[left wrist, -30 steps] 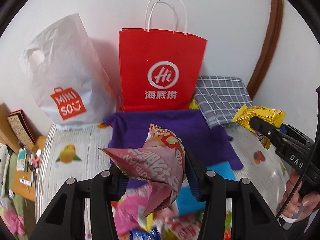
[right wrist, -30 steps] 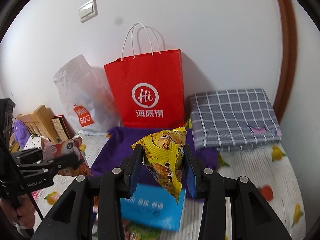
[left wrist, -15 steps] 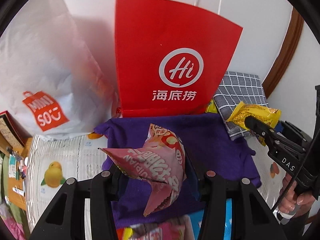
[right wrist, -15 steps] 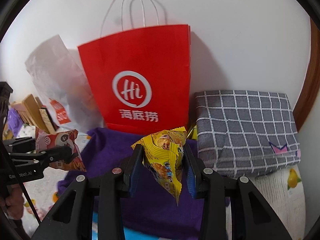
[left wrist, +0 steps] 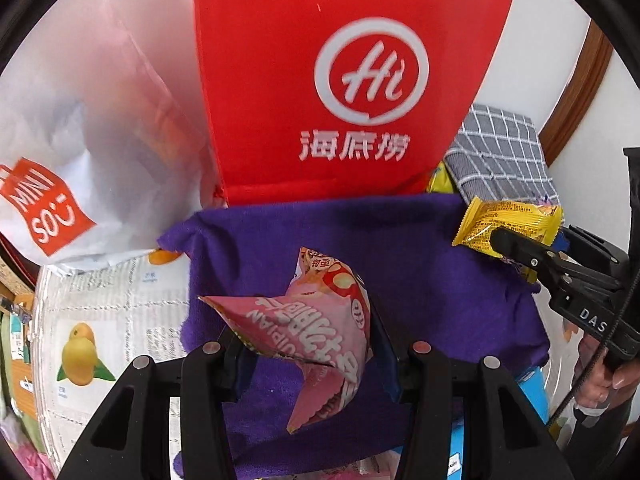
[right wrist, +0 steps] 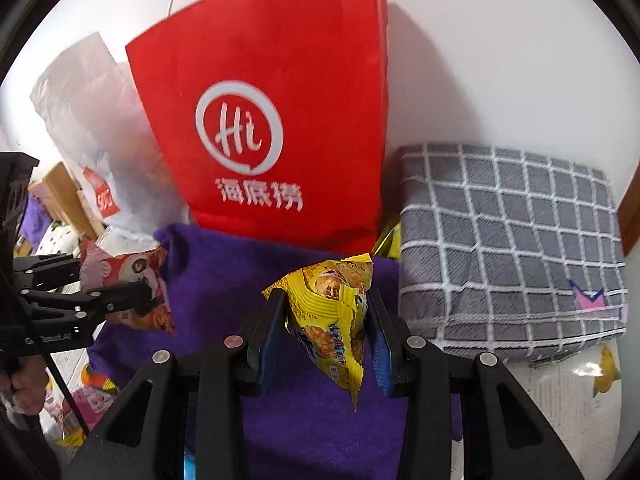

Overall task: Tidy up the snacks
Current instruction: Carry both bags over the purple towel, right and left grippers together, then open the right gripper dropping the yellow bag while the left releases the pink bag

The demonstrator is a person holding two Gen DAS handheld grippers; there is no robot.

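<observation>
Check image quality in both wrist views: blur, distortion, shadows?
Left wrist: red bag logo slightly motion-smeared, strong fisheye bending at the edges, pink snack packet sharp. Right wrist: red bag leans from distortion and casts a soft shadow on the wall; yellow snack packet sharp.

- A plain white wall (right wrist: 500,60) is seen behind everything.
- Brown wooden trim (left wrist: 576,92) is seen curving at the right.
- The surface is covered by a fruit-printed tablecloth (left wrist: 108,320).
</observation>
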